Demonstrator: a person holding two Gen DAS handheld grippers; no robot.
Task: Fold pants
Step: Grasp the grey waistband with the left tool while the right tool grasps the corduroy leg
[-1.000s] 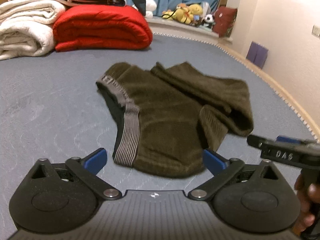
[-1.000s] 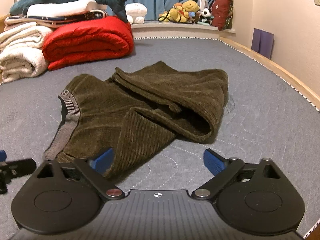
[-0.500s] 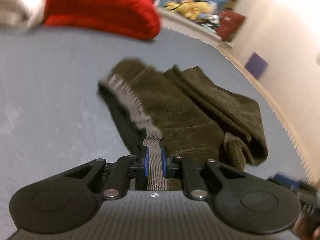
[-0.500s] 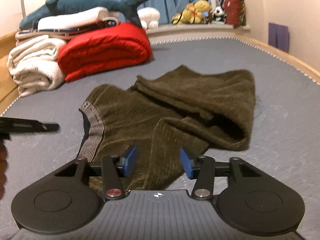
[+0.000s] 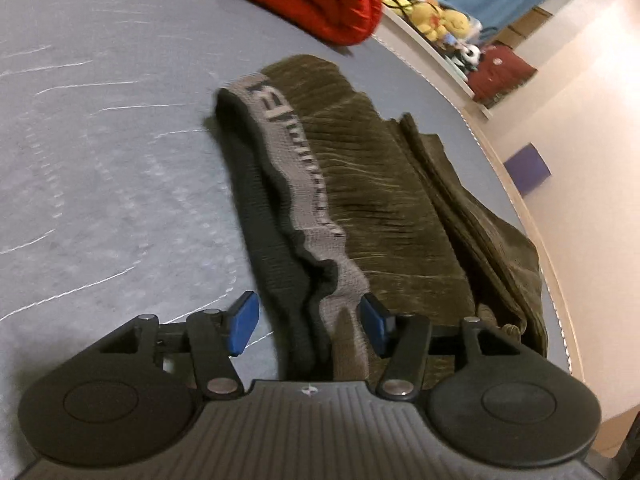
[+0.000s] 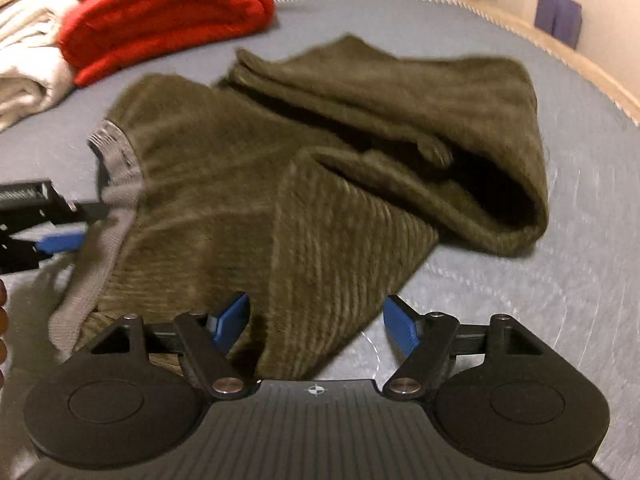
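Dark olive corduroy pants (image 6: 304, 168) with a grey elastic waistband (image 5: 304, 184) lie crumpled on a grey bed cover (image 5: 100, 160). My left gripper (image 5: 308, 322) is open, its blue pads either side of the waistband's near end, which lies between them. In the right wrist view the left gripper (image 6: 52, 224) shows at the left edge by the waistband (image 6: 120, 184). My right gripper (image 6: 318, 326) is open, with a folded flap of the pants (image 6: 332, 280) lying between its blue pads. The pants' legs are bunched toward the far right.
A folded red quilt (image 6: 160, 12) and a white blanket (image 6: 24, 60) lie at the back left. Soft toys (image 5: 440, 20) and a red cushion (image 5: 500, 72) sit on a ledge beyond the bed. The bed's stitched edge (image 5: 556, 280) runs along the right.
My left gripper, shut on the waistband half a second ago, has opened and swung its view left. My right gripper has opened wider and moved in closer over the pants flap.
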